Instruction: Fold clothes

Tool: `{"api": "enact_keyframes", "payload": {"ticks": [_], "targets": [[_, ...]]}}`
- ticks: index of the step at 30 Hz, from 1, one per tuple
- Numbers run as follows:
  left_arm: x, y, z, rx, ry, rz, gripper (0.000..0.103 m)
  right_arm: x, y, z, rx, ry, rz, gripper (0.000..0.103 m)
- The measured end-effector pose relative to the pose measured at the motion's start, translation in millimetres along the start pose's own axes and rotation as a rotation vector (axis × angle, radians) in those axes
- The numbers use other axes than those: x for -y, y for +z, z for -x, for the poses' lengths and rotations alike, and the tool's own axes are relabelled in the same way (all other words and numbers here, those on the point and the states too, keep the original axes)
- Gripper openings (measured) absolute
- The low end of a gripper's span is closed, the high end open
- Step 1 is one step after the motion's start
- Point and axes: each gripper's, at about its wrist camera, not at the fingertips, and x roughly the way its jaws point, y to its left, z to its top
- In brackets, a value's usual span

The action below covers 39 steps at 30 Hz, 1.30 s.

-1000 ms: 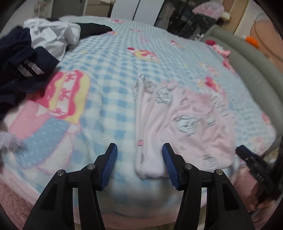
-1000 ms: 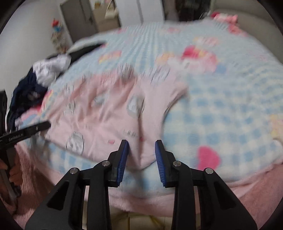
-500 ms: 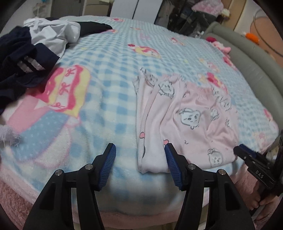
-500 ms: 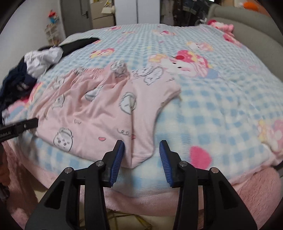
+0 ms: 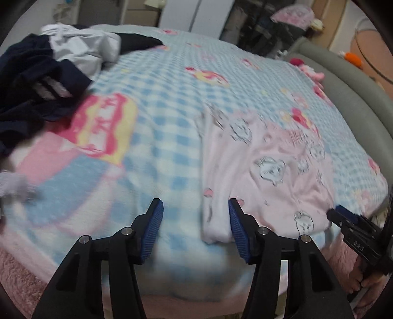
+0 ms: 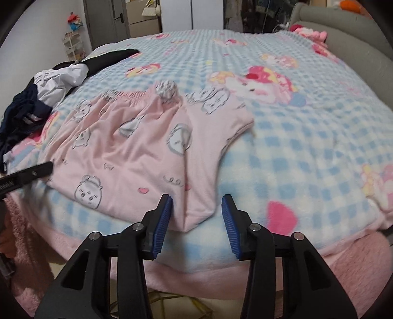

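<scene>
A bed fills both views, its near edge draped in a fuzzy pink cover under a blue checked blanket with cartoon prints. Pink pyjama shorts lie flat at the near edge. A heap of dark and white clothes sits at the far left, a grey headboard to the right, and white cupboard doors beyond. The left gripper gapes wide and empty over the shorts' left hem. The right gripper is also spread, straddling the right hem, gripping nothing.
</scene>
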Motion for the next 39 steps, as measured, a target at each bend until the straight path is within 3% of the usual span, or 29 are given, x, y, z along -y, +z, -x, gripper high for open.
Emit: {"api": "enact_keyframes", "payload": {"ticks": [1, 3, 9, 12, 15, 16, 17, 19, 20, 24, 26, 27, 28, 30, 32, 35, 39], "targets": [[-1.0, -0.3, 0.3, -0.002, -0.017, 0.01, 0.057, 2.9, 0.6, 2.9, 0.013, -0.01, -0.009, 0.042], [-2.9, -1.0, 0.9, -0.005, -0.052, 0.03, 0.057, 13.6, 1.9, 8.6, 0.031, 0.054, -0.055, 0.042], [-8.7, -3.1, 2.6, -0.015, -0.156, 0.09, 0.057, 18.5, -1.2, -0.3, -0.046, 0.254, -0.126, 0.046], [-9.0, -5.0, -1.2, -0.027, -0.156, 0.096, 0.057, 12.8, 2.1, -0.8, -0.047, 0.313, -0.108, 0.046], [-7.9, -3.9, -4.7, -0.021, -0.184, 0.103, 0.055, 11.0, 1.3, -4.5, -0.059, 0.31, -0.102, 0.044], [-6.9, -3.1, -6.3, -0.016, -0.198, 0.104, 0.047, 10.5, 0.9, -5.8, -0.064, 0.308, -0.1, 0.038], [-4.5, -2.3, -8.3, -0.017, -0.2, 0.097, 0.031, 10.0, 0.5, -7.1, -0.068, 0.306, -0.098, 0.025], [1.3, -1.6, -7.1, -0.007, -0.171, 0.061, 0.023, 9.0, -0.2, -9.7, -0.077, 0.302, -0.095, 0.011], [2.4, -1.3, -7.0, -0.004, -0.164, 0.053, 0.019, 8.4, -0.6, -11.0, -0.081, 0.3, -0.093, 0.009], [1.1, -0.2, -10.9, -0.01, -0.171, 0.056, 0.019, 6.3, -2.1, -16.3, -0.099, 0.293, -0.087, 0.011], [0.5, 0.4, -12.8, -0.014, -0.174, 0.057, 0.031, 5.3, -2.8, -18.9, -0.107, 0.289, -0.084, 0.025], [0.2, 0.6, -13.8, -0.015, -0.175, 0.058, 0.034, 4.8, -3.2, -20.2, -0.112, 0.287, -0.082, 0.026], [-0.1, 0.9, -14.7, -0.017, -0.177, 0.059, 0.034, 4.2, -3.6, -21.5, -0.116, 0.285, -0.08, 0.026], [-0.8, 1.5, -16.6, -0.02, -0.18, 0.06, 0.022, 2.6, -3.4, -21.8, -0.116, 0.289, -0.073, 0.024], [8.4, 4.0, -9.1, 0.018, -0.137, 0.006, 0.011, 0.3, -1.9, -19.0, -0.104, 0.304, -0.061, 0.007], [27.7, 4.9, 14.2, 0.109, -0.029, -0.111, 0.009, -7.1, 0.7, -4.7, -0.05, 0.273, -0.01, 0.004], [51.5, 4.5, 24.6, 0.141, 0.123, -0.297, 0.009, -18.0, 6.4, 18.0, 0.039, 0.149, 0.101, 0.004]]}}
